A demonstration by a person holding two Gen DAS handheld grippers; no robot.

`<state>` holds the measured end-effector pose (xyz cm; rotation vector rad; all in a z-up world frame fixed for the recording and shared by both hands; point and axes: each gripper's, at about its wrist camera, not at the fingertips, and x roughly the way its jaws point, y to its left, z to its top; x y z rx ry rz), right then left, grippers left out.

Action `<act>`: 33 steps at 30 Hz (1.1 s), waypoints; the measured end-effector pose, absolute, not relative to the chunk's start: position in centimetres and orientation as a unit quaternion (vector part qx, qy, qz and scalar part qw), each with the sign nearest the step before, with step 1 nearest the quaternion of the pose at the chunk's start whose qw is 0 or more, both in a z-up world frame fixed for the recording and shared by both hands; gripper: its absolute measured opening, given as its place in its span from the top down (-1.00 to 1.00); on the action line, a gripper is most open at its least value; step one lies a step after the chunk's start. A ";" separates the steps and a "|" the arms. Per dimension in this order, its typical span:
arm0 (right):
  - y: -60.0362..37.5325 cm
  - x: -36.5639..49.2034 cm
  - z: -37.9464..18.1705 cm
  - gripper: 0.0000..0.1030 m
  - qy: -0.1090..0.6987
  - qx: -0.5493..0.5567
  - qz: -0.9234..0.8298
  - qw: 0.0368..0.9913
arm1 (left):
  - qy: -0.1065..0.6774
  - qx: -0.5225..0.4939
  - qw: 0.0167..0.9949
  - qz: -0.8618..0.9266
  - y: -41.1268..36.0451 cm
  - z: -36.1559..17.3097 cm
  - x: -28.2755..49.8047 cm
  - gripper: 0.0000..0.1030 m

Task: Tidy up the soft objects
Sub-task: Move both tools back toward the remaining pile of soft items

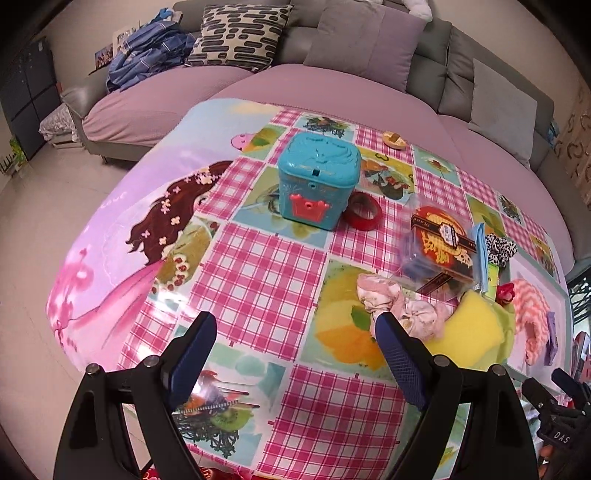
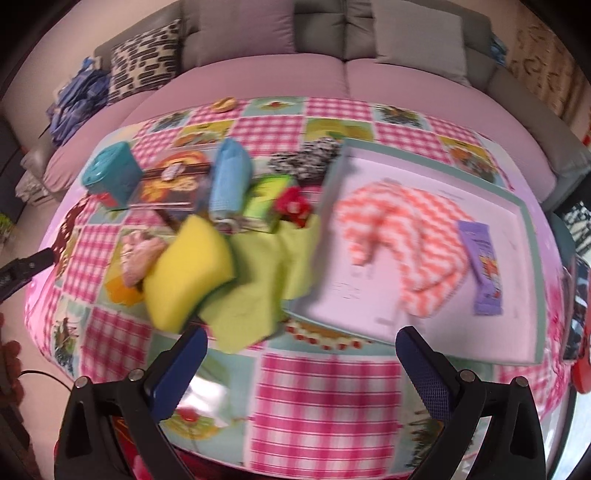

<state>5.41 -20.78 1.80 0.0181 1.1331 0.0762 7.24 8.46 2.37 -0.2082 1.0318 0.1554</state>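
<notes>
My left gripper (image 1: 295, 325) hangs open over the checked tablecloth, nothing between its fingers; its right finger (image 1: 400, 363) stands just in front of a crumpled pale pink cloth (image 1: 391, 299). Beside that cloth lie a yellow sponge (image 1: 467, 326) and a light green cloth (image 1: 506, 317). My right gripper (image 2: 301, 341) is open and empty above the table's front edge. Beyond it lie the yellow sponge (image 2: 188, 273), the green cloth (image 2: 255, 288) and a flat tray (image 2: 524, 266) holding an orange-and-white zigzag cloth (image 2: 406, 240) and a purple packet (image 2: 484, 273).
A teal toy box (image 1: 317, 181), red tape roll (image 1: 364, 211), clear box with a red-gold label (image 1: 439, 247), blue cloth (image 2: 229, 177), black-and-white scrunchie (image 2: 303, 158) and red flower (image 2: 293, 206) crowd the table (image 1: 258, 266). A sofa with cushions (image 1: 240, 35) runs behind.
</notes>
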 end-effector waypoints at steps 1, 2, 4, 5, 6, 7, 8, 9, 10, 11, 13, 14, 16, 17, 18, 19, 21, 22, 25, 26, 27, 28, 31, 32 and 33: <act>-20.3 5.5 1.8 -1.00 0.537 0.008 0.042 0.843 | 0.493 -0.101 0.861 0.072 8.4 2.2 7.3 -0.71; -19.9 5.6 1.8 -1.00 0.535 0.009 0.049 0.843 | 0.495 -0.101 0.860 0.068 8.3 2.0 7.4 -0.71; -19.0 6.0 1.6 -1.00 0.533 0.009 0.059 0.844 | 0.492 -0.096 0.863 0.063 8.0 1.8 7.5 -0.71; -18.6 6.2 1.5 -1.00 0.533 0.009 0.065 0.844 | 0.488 -0.091 0.866 0.061 7.8 1.7 7.5 -0.71; -18.1 6.2 1.4 -1.00 0.533 0.006 0.070 0.843 | 0.486 -0.087 0.867 0.060 7.7 1.7 7.5 -0.71; -17.6 6.3 1.3 -1.00 0.533 0.002 0.076 0.843 | 0.486 -0.085 0.868 0.058 7.5 1.6 7.7 -0.71; -17.2 6.4 1.1 -1.00 0.533 -0.003 0.083 0.842 | 0.488 -0.085 0.867 0.056 7.5 1.4 7.8 -0.72; -16.8 6.4 0.9 -1.00 0.534 -0.007 0.089 0.841 | 0.491 -0.085 0.865 0.053 7.4 1.1 8.0 -0.72; -16.4 6.6 0.7 -1.00 0.535 -0.010 0.096 0.839 | 0.494 -0.085 0.864 0.051 7.3 0.9 8.1 -0.72; -16.1 6.7 0.5 -1.00 0.537 -0.011 0.099 0.838 | 0.496 -0.084 0.863 0.050 7.3 0.7 8.2 -0.72; -15.8 7.1 0.1 -1.00 0.538 -0.011 0.103 0.837 | 0.504 -0.078 0.859 0.045 6.9 0.2 8.6 -0.72; -15.7 7.2 0.0 -1.00 0.537 -0.010 0.103 0.837 | 0.507 -0.076 0.857 0.042 6.7 0.0 8.7 -0.71; -15.8 7.7 -0.3 -1.00 0.537 -0.007 0.101 0.838 | 0.515 -0.073 0.853 0.034 6.3 -0.5 9.0 -0.71; -15.9 7.9 -0.5 -1.00 0.538 -0.005 0.100 0.837 | 0.519 -0.072 0.851 0.031 6.1 -0.8 9.2 -0.71; -15.9 8.2 -0.7 -1.00 0.539 -0.002 0.100 0.836 | 0.524 -0.070 0.848 0.028 5.8 -1.1 9.5 -0.71; -16.0 8.4 -0.8 -1.00 0.541 0.000 0.100 0.835 | 0.527 -0.069 0.847 0.025 5.6 -1.3 9.6 -0.72; -16.0 8.7 -1.0 -1.00 0.542 0.001 0.103 0.834 | 0.530 -0.068 0.845 0.018 5.1 -1.6 10.0 -0.71; -15.9 8.8 -1.1 -1.00 0.541 0.000 0.105 0.834 | 0.533 -0.067 0.844 0.011 4.7 -1.8 10.2 -0.71; -15.9 9.2 -1.3 -1.00 0.541 -0.002 0.108 0.834 | 0.537 -0.062 0.841 -0.004 3.8 -2.1 10.8 -0.71; -15.9 9.3 -1.4 -1.00 0.539 -0.001 0.110 0.835 | 0.538 -0.061 0.841 -0.005 3.6 -2.2 10.9 -0.71; -16.0 9.4 -1.3 -1.00 0.539 0.000 0.111 0.835 | 0.540 -0.060 0.840 -0.007 3.4 -2.3 11.1 -0.71; -16.0 9.6 -1.4 -1.00 0.538 0.001 0.112 0.836 | 0.542 -0.059 0.839 -0.008 3.1 -2.4 11.3 -0.71; -16.2 9.8 -1.5 -1.00 0.536 0.003 0.112 0.837 | 0.549 -0.060 0.834 -0.007 2.6 -3.0 12.2 -0.71; -16.3 9.8 -1.5 -1.00 0.535 0.004 0.113 0.837 | 0.551 -0.061 0.832 -0.007 2.5 -3.1 12.4 -0.71; -16.4 9.9 -1.6 -1.00 0.536 0.005 0.113 0.837 | 0.554 -0.062 0.830 -0.006 2.4 -3.4 12.7 -0.71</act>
